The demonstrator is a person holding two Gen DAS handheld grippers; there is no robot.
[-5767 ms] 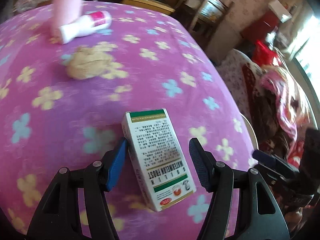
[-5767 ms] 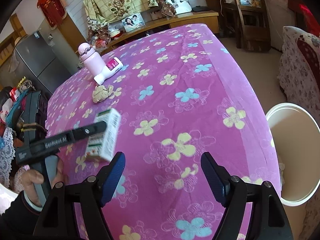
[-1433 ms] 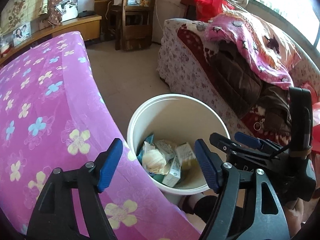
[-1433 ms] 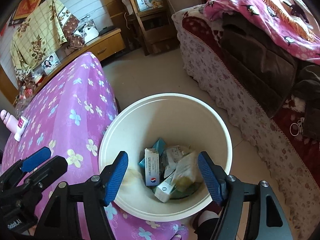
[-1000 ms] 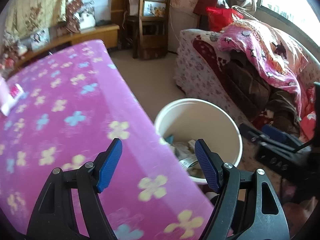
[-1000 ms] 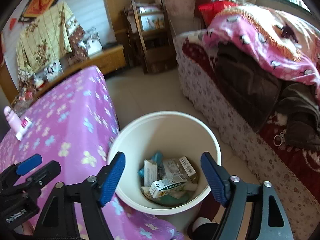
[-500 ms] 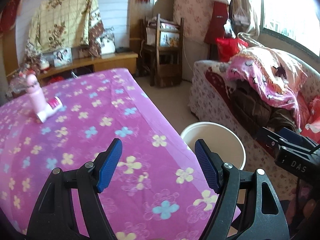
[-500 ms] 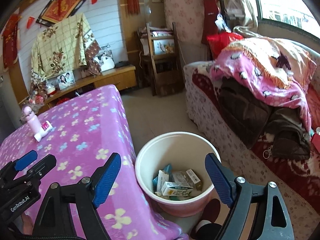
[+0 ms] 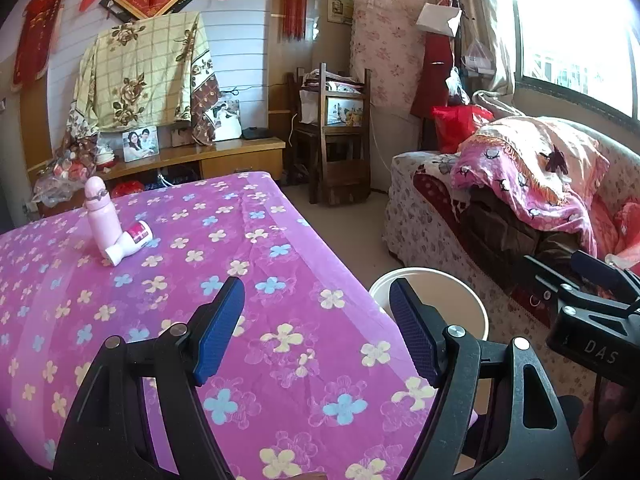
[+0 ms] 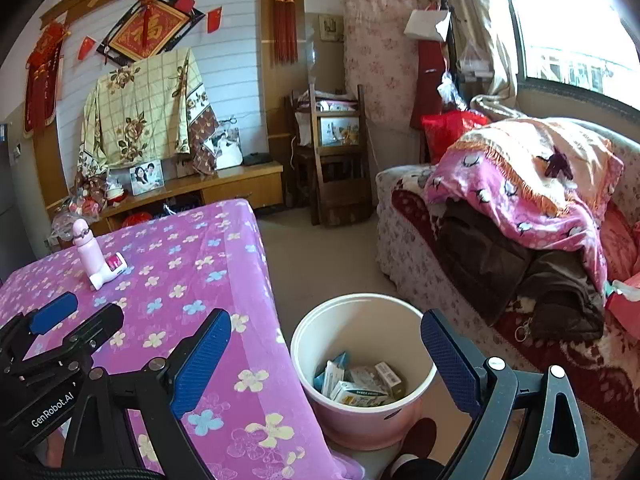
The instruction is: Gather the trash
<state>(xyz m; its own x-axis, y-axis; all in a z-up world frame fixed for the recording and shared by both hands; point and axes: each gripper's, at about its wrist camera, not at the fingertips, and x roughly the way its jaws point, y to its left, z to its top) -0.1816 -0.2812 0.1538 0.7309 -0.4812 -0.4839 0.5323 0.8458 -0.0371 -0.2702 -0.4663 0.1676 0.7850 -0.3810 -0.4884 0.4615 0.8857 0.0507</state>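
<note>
Left wrist view: left gripper (image 9: 316,328) hangs over the near part of the table (image 9: 280,272), w/ its purple flowered cloth. Jaws stand apart, nothing btwn them. Landmark = white bin (image 9: 472,304): it sits on the floor just beside the table's right edge, only its rim and upper inner wall showing here, contents hidden. Far from the bin, at the table's back left, a pink bottle (image 9: 100,216) stands upright w/ a white-and-pink tube (image 9: 128,242) lying against its base. Right of the bin, the sofa (image 9: 436,216) w/ a pink blanket heaped on top. Part of the right gripper shows at the right edge, past the bin.

Right wrist view: right gripper (image 10: 326,356) is above the bin (image 10: 360,416), jaws wide and just been opening further, nothing held. Trash (image 10: 360,380) = several small cartons and packets lying in the bin's bottom. Table (image 10: 240,264) touches or nearly touches the bin's left side. Left gripper (image 10: 76,316) is left of the bin, over the cloth. Bottle (image 10: 86,250) and tube (image 10: 108,270) well away, at the far left.
</note>
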